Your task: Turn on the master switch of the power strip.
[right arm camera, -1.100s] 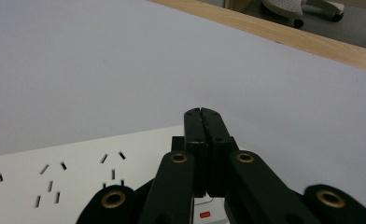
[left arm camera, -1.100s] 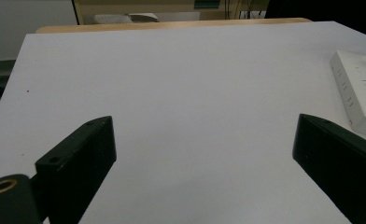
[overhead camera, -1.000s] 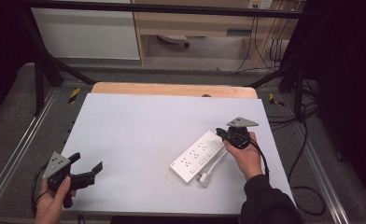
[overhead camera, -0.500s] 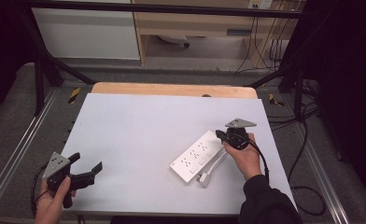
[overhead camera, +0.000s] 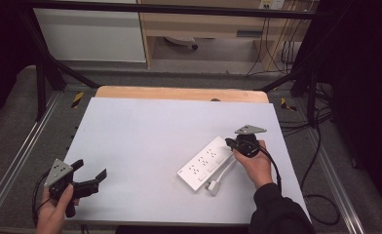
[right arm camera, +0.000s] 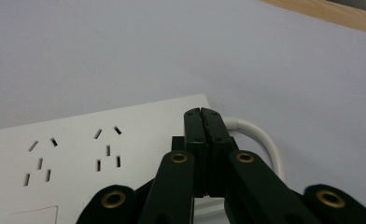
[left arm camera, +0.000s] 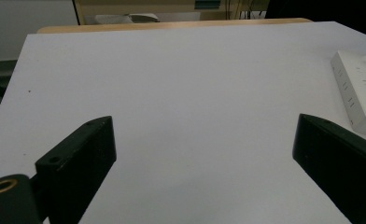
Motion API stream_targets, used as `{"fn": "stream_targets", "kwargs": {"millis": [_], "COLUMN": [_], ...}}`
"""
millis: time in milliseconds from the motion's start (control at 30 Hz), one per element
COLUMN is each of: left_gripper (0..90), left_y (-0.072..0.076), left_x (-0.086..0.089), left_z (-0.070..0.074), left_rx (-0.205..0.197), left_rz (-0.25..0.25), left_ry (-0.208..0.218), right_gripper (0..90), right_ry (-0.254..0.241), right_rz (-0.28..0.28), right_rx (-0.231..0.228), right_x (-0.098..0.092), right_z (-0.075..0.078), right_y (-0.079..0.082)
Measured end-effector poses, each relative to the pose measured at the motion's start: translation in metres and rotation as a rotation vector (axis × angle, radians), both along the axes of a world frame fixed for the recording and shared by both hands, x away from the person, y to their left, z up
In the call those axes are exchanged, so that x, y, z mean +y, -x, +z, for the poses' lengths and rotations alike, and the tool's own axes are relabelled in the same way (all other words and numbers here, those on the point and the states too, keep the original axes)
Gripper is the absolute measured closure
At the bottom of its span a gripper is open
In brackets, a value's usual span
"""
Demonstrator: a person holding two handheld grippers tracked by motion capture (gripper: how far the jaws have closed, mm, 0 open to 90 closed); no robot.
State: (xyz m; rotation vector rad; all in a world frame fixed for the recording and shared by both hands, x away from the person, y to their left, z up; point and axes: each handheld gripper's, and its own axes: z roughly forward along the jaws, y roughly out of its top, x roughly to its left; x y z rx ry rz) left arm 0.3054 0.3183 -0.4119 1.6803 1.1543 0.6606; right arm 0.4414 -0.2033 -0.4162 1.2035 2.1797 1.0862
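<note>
High view is showing a white power strip (overhead camera: 205,162) lying at a slant on the pale grey table (overhead camera: 150,126), and everything else sits in relation to that strip. The right gripper (overhead camera: 230,143) is resting over the strip's far end, on the side where the cable comes out, with its jaws clenched flat against each other and nothing between them. Right gripper view is confirming this: the closed black tips (right arm camera: 203,122) are pointing down at the smooth plastic face just past the last socket holes, where a switch may be sitting, though I cannot tell. The step in hand looks like pressing or nudging that end of the strip. Next, the tips would need to be bearing straight down without skidding on the glossy casing.

The strip is a long, hard-edged rectangular block; its thick white cable (overhead camera: 223,171) is looping back along the strip's near side to a plug (overhead camera: 212,187). Far to the strip's left, the left gripper (overhead camera: 88,174) is hanging released, jaws wide apart over bare matte tabletop.
</note>
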Motion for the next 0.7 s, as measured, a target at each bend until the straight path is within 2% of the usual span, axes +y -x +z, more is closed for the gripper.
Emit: {"fn": "stream_targets", "kwargs": {"millis": [700], "left_gripper": [6.1], "left_y": [0.0001], "left_x": [0.0002], "left_z": [0.0], "left_rx": [0.0], "left_rz": [0.0], "left_ry": [-0.001], "right_gripper": [90.0], "right_ry": [0.024], "right_rz": [-0.011], "right_rx": [0.033], "right_x": [-0.0005], "right_z": [-0.0062], "right_y": [-0.0022]}}
